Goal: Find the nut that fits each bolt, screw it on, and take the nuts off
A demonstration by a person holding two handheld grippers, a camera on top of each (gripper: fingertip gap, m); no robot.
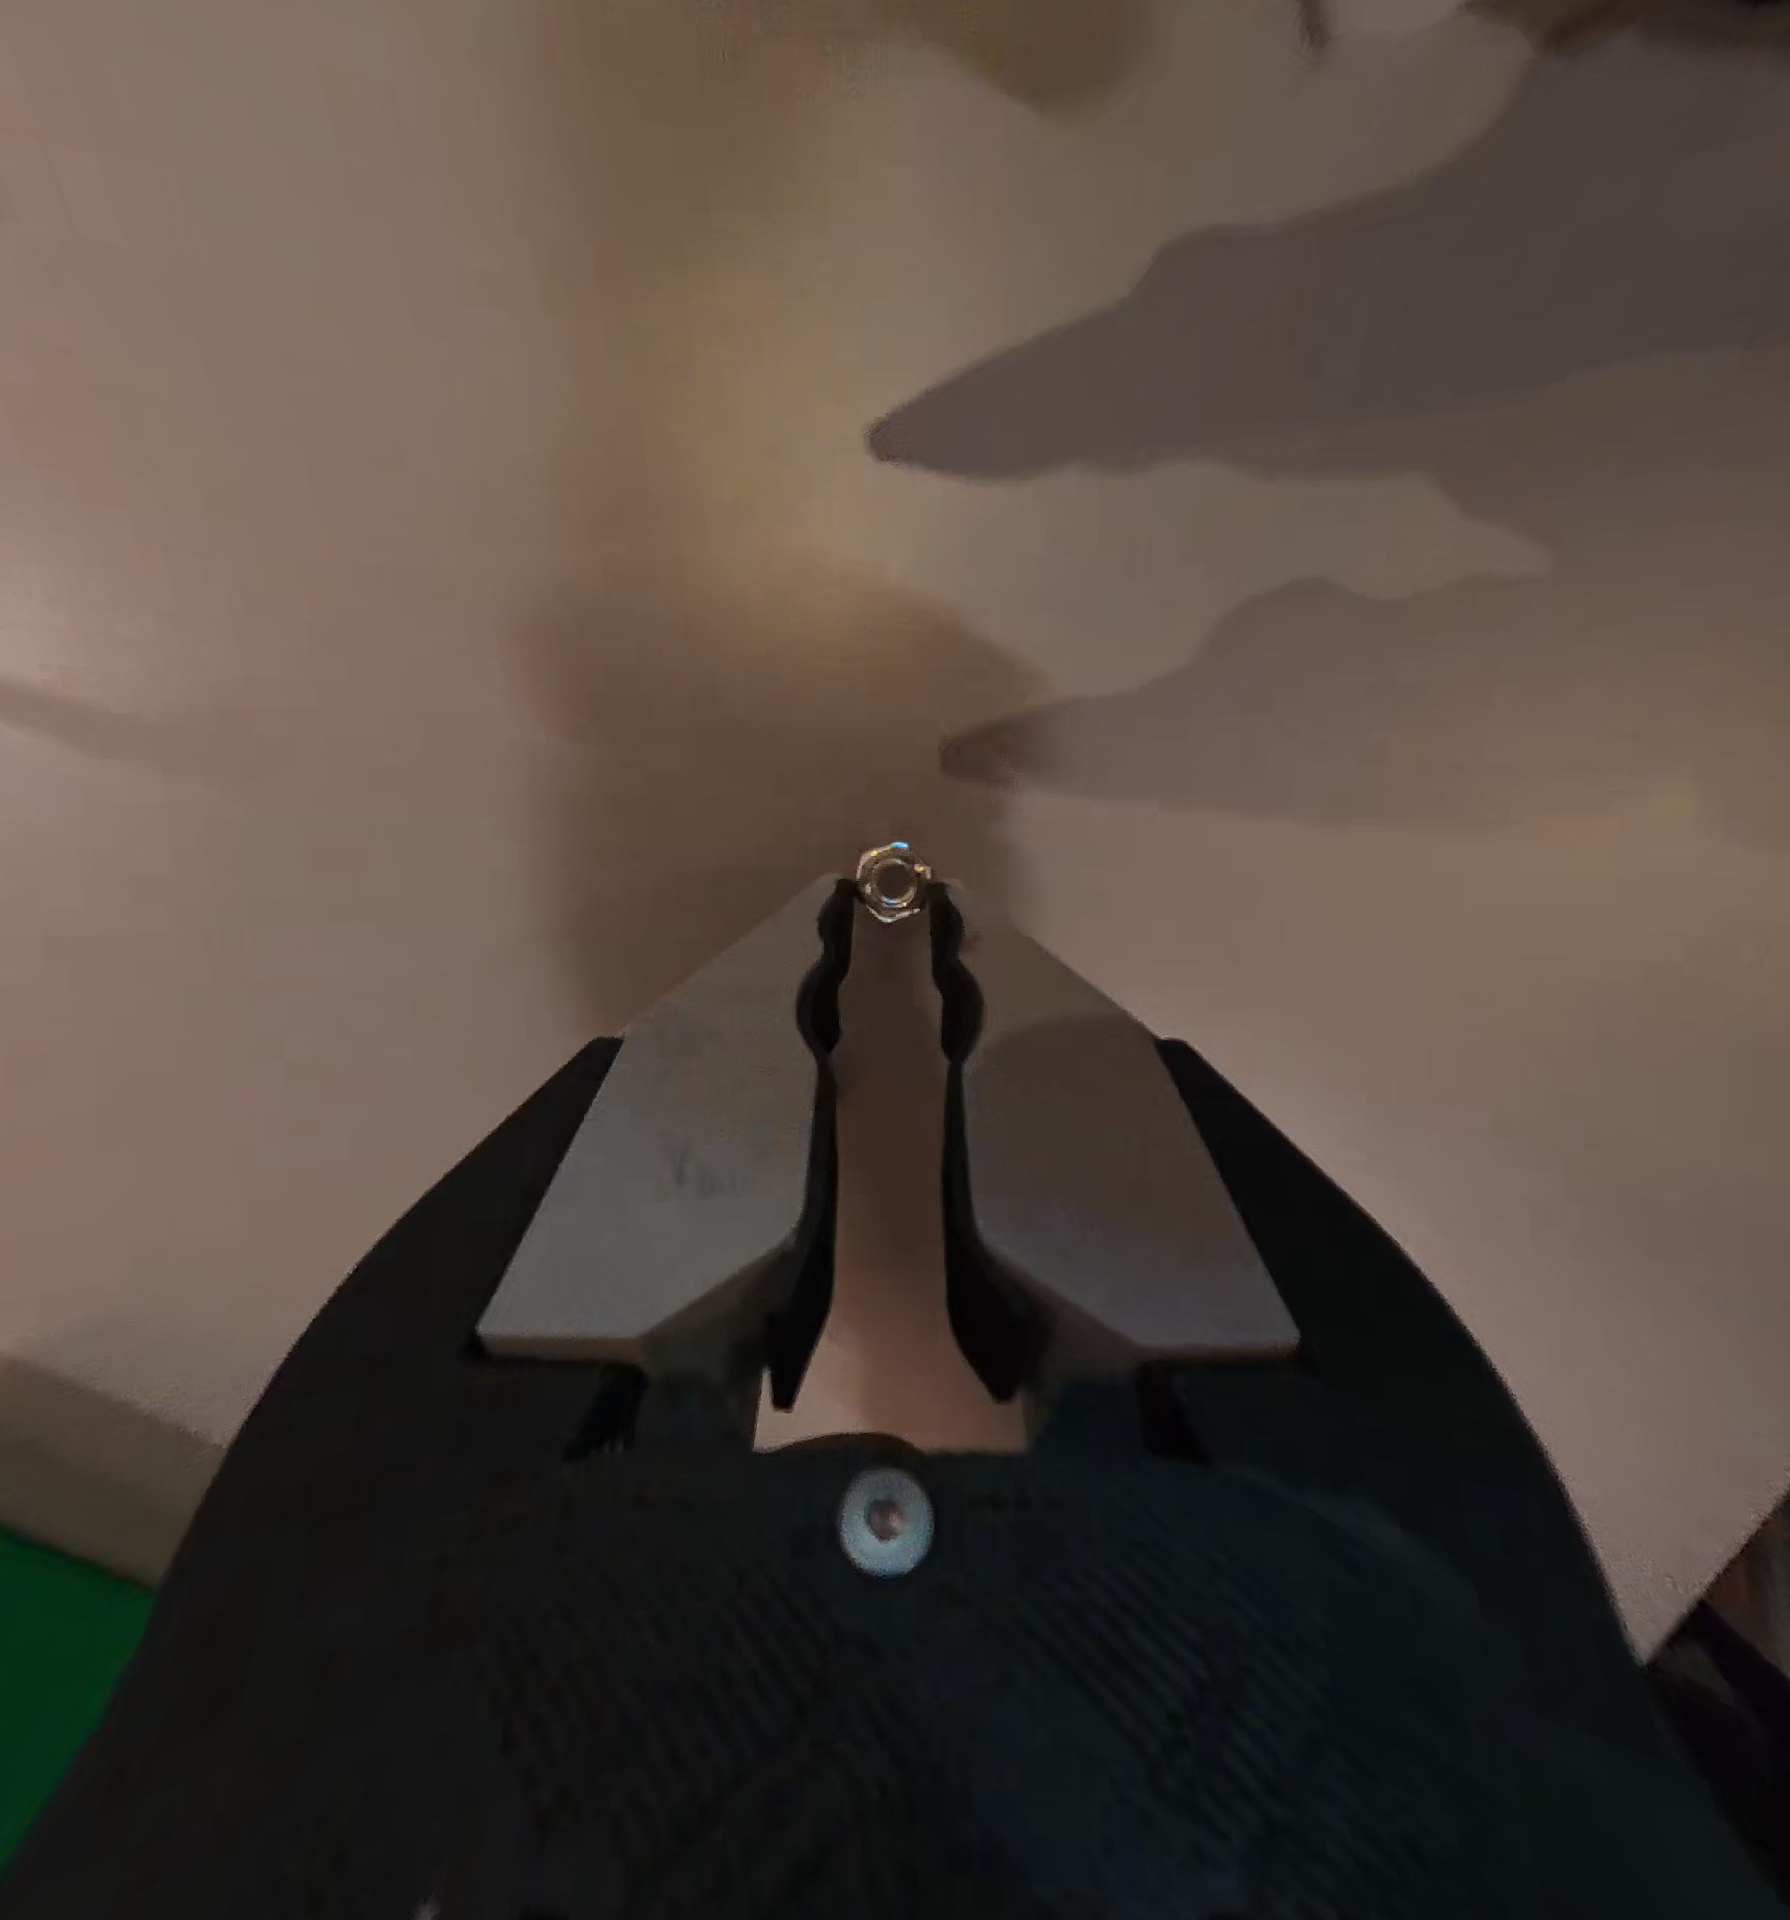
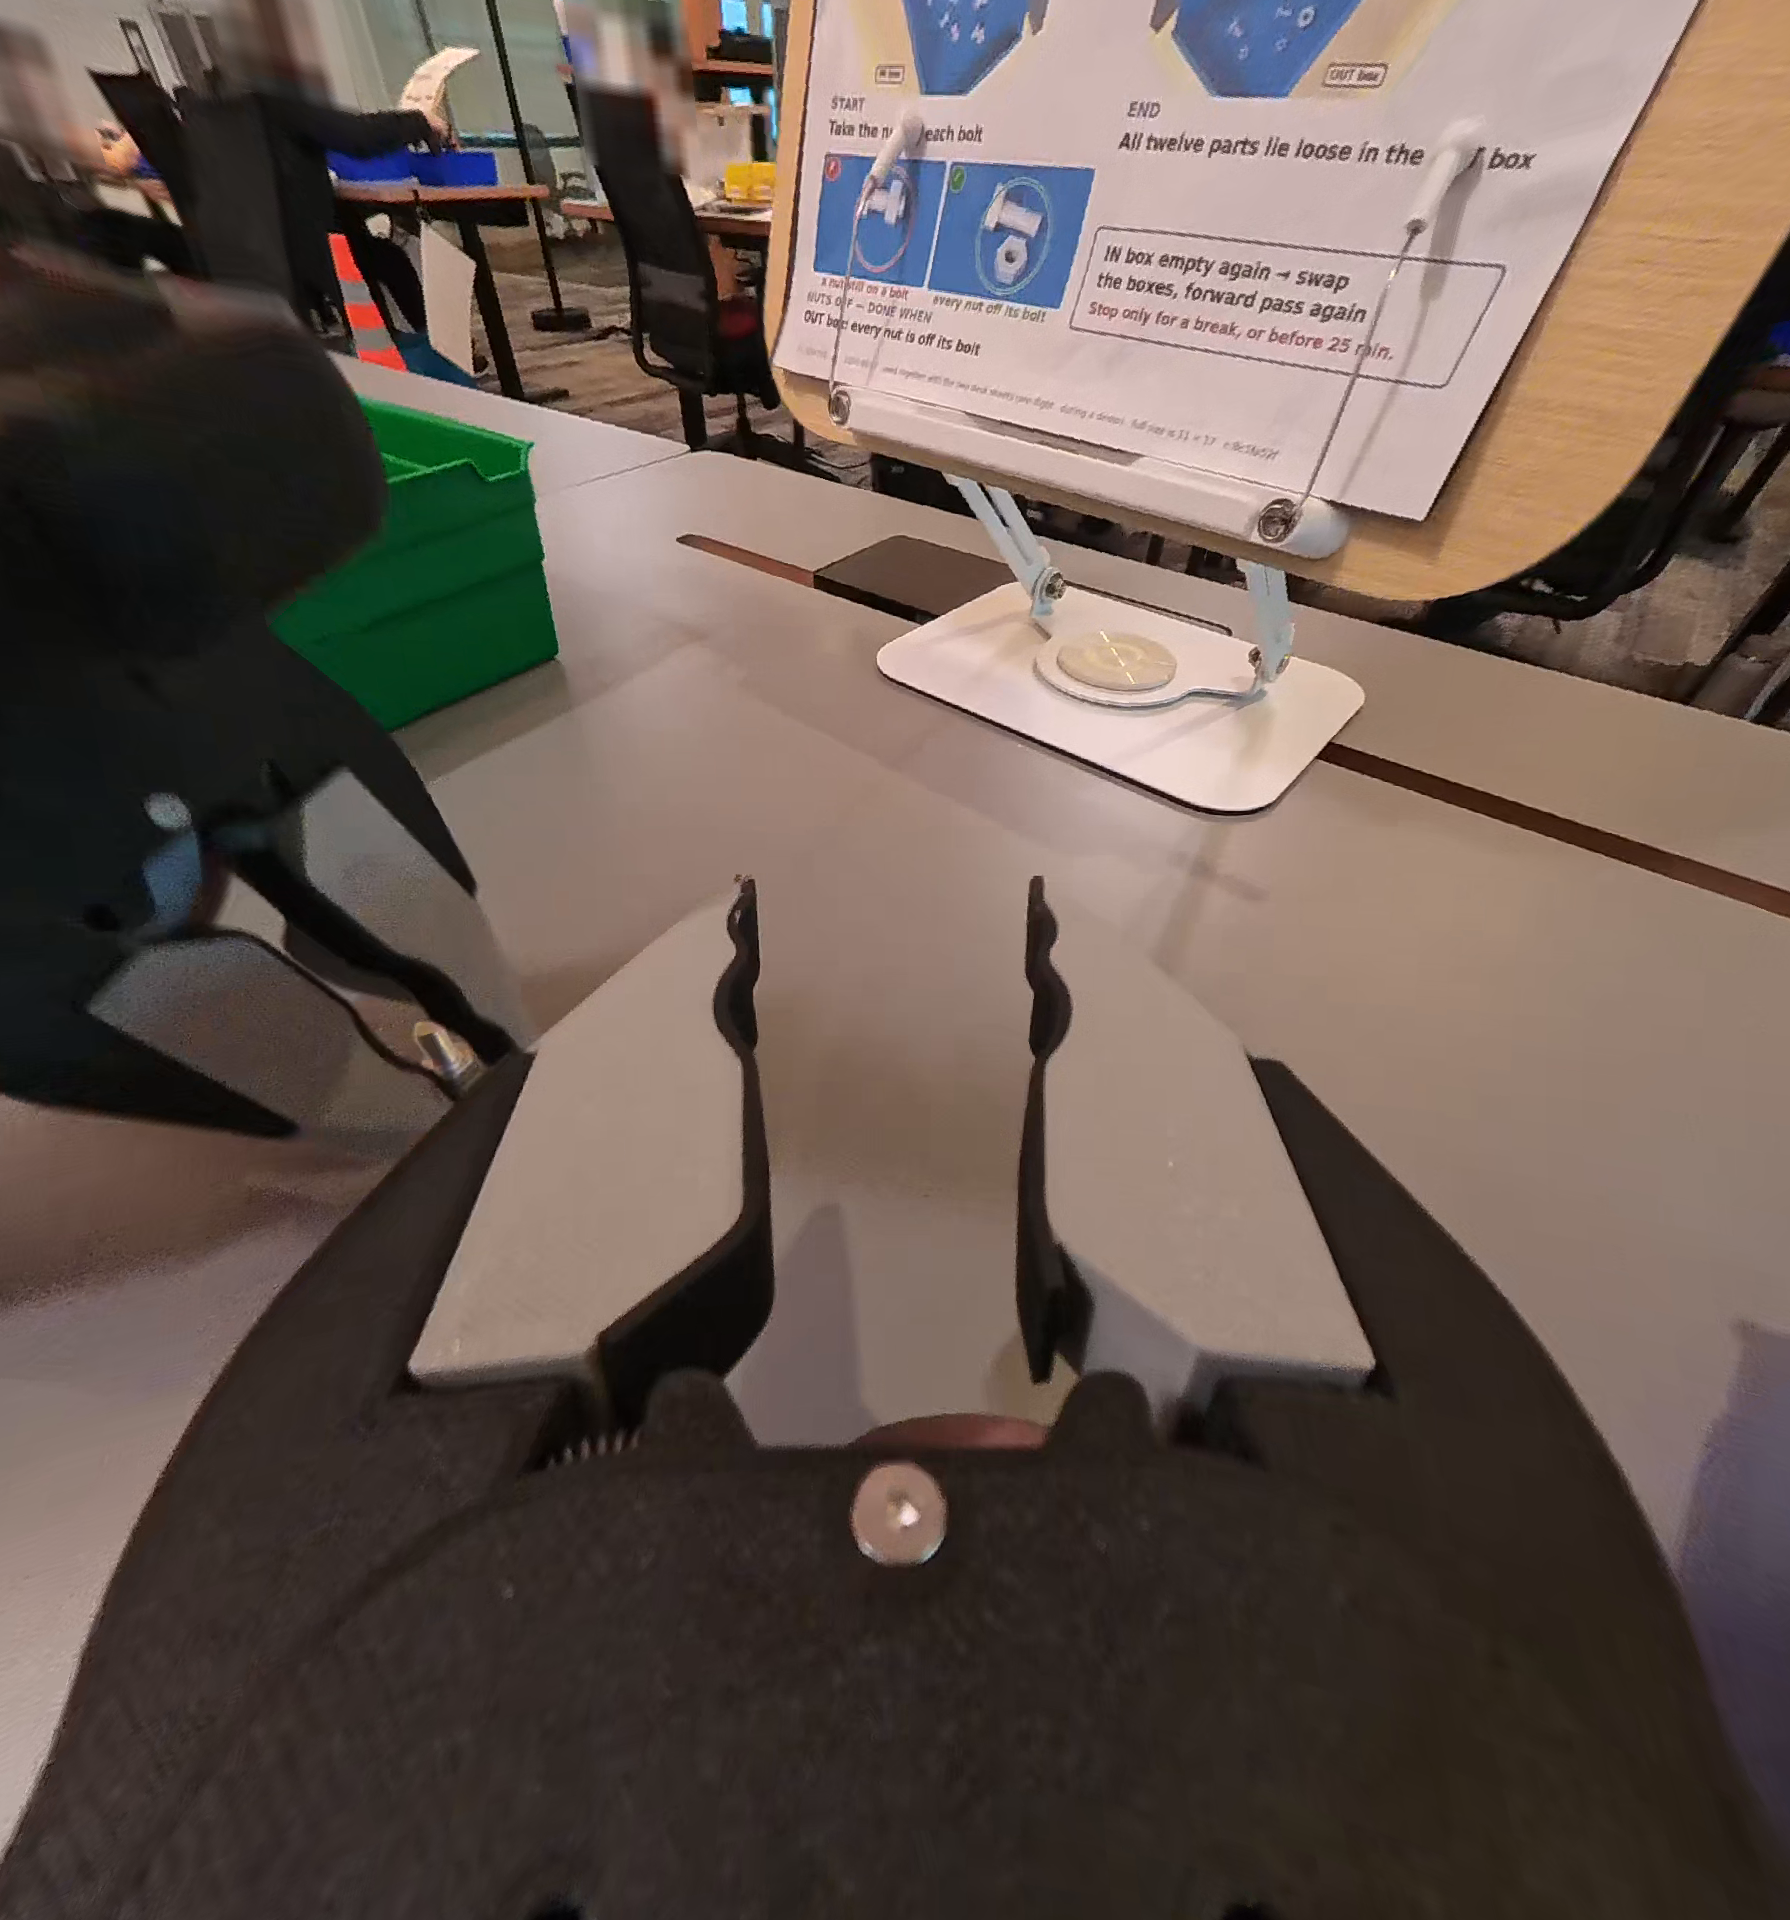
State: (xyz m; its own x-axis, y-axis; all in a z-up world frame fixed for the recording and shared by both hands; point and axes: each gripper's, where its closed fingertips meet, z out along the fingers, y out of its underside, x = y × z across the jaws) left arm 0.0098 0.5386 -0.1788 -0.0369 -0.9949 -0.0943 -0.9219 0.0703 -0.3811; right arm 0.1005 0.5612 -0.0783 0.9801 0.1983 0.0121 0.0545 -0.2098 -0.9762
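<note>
A black tool body with a silver screw fills the lower part of the left wrist view, and from it two grey fingers with black pads run up to the centre of the frame. The left tool [image 1: 893, 902] is clamped on a small silver nut [image 1: 892, 884], which is held at the very fingertips with its hole facing the camera. Behind it only a pale worktop [image 1: 351, 468] crossed by blurred shadows is seen, with a green patch at the lower left edge of the frame.

In the right wrist view the right tool [image 2: 891, 904] is seen with its fingers apart and nothing between them, above the grey worktop [image 2: 1493, 1039]. The left tool [image 2: 455, 1055] is shown blurred at the left of the frame, its tips pointing down towards the worktop just beside the right tool's left finger; something small and silvery shows at its tips, but it is too blurred to identify. A green bin [image 2: 434, 582] is placed at the upper left, behind the left tool. A wooden board with a printed sheet [image 2: 1182, 260] is held on a white stand [image 2: 1119, 686] at the upper right. Chairs, desks and people are visible in the far background.
</note>
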